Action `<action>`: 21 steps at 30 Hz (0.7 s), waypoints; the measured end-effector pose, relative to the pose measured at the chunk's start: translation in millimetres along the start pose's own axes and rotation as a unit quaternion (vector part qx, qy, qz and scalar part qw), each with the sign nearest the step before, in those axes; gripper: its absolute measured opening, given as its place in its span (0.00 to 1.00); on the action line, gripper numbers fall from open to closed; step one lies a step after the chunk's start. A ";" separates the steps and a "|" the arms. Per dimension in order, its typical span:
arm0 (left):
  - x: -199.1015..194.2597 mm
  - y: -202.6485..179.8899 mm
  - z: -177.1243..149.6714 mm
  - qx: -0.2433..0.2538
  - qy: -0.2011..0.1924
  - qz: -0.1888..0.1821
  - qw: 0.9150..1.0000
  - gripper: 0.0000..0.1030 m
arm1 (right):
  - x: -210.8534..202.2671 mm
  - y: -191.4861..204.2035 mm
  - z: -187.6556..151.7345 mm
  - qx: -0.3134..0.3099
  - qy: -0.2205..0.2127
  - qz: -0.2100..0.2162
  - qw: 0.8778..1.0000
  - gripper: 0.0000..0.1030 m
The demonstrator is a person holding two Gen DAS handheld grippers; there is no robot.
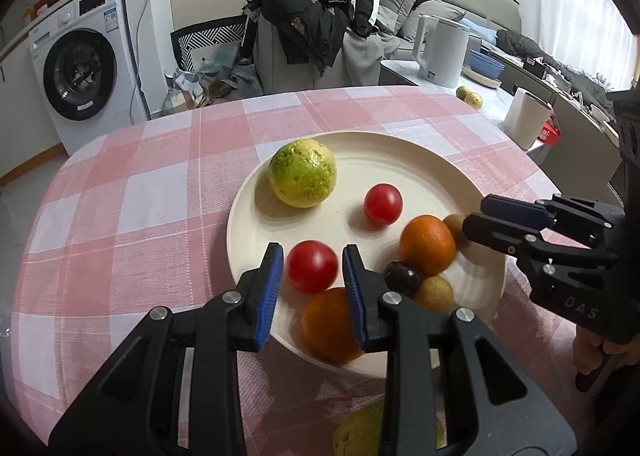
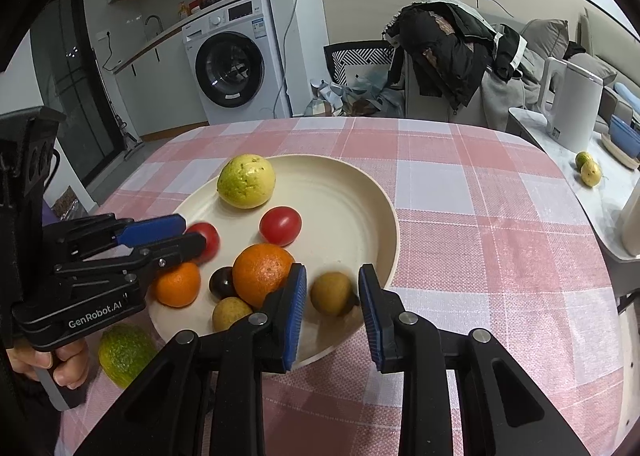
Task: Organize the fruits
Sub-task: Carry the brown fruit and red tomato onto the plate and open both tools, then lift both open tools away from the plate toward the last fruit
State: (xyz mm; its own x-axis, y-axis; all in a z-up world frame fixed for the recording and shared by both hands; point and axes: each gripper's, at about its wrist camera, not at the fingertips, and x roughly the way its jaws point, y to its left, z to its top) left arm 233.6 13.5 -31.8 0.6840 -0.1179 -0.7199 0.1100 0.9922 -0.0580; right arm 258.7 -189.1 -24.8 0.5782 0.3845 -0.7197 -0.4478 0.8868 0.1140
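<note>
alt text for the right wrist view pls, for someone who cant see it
The right gripper hangs with jaws open around a small brown fruit on a cream plate of fruit. The left gripper reaches in from the left. A pink checked tablecloth lies underneath.

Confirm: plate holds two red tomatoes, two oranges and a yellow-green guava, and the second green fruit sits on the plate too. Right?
Not quite. The second green fruit lies off the plate, on the checked tablecloth beside its near rim, as the right wrist view shows. The rest stands: two red tomatoes, two oranges and the yellow-green guava are on the plate.
</note>
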 end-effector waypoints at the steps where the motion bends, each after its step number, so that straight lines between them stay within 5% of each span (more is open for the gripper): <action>1: -2.3 0.0 -0.5 0.001 -0.001 0.000 1.000 0.29 | -1.9 0.0 -0.7 0.000 -0.001 0.001 1.000 0.34; 2: -5.4 0.2 -1.4 0.002 -0.003 0.001 1.000 0.32 | -3.7 -0.1 -0.6 0.001 -0.003 0.002 1.000 0.36; 7: -26.6 2.8 -8.5 0.003 -0.019 0.023 1.000 0.76 | -17.5 -3.2 -5.2 0.009 -0.011 0.003 1.000 0.54; 12: -52.5 9.5 -17.4 -0.014 -0.028 0.014 0.999 0.85 | -34.4 -3.7 -11.8 0.024 -0.022 0.014 0.999 0.94; 16: -74.0 9.2 -27.6 -0.020 -0.039 0.017 0.999 0.99 | -47.3 2.7 -15.0 0.017 -0.027 0.001 0.999 1.00; 21: -92.2 4.6 -42.0 -0.015 -0.041 0.024 0.999 0.99 | -57.3 15.8 -22.4 -0.007 -0.028 -0.009 1.000 1.00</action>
State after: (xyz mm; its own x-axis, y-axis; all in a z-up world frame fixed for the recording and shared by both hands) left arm 140.8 30.6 5.3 0.7455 -0.0715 -0.6627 0.0546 0.9974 -0.0462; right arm 203.3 -202.9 2.8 0.6230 0.3825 -0.6824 -0.4468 0.8900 0.0910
